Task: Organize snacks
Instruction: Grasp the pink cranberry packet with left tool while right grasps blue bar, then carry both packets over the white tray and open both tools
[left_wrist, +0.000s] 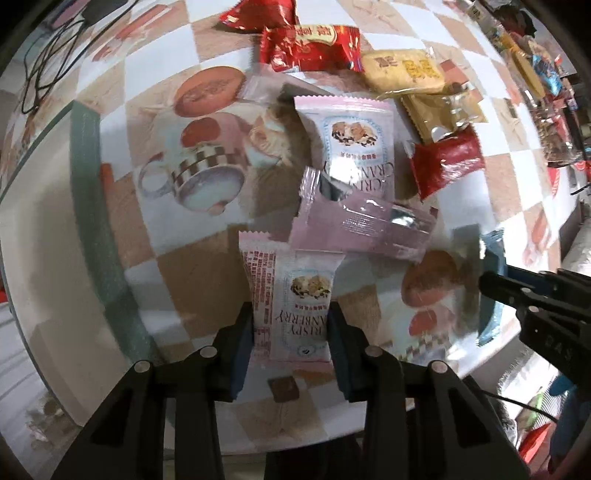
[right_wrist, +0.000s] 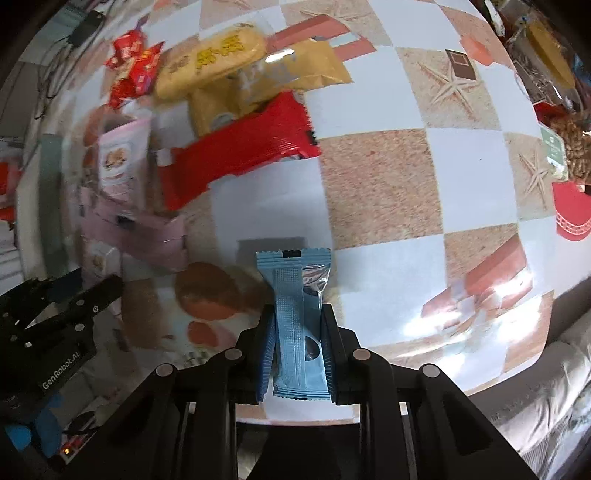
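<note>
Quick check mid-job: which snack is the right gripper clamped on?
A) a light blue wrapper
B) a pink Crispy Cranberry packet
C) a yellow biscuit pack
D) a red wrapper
A: in the right wrist view the right gripper has its pads pressed on the light blue wrapper; the pink Crispy Cranberry packet sits in the left gripper.

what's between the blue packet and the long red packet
In the right wrist view, only bare checkered tablecloth lies between the blue packet, held in the right gripper, and the long red packet.

A round bench (right_wrist: 388, 177) wears a checked cloth with starfish pictures. Bright light shines on its edge. A grey sofa (right_wrist: 546, 398) sits just beside it.
</note>
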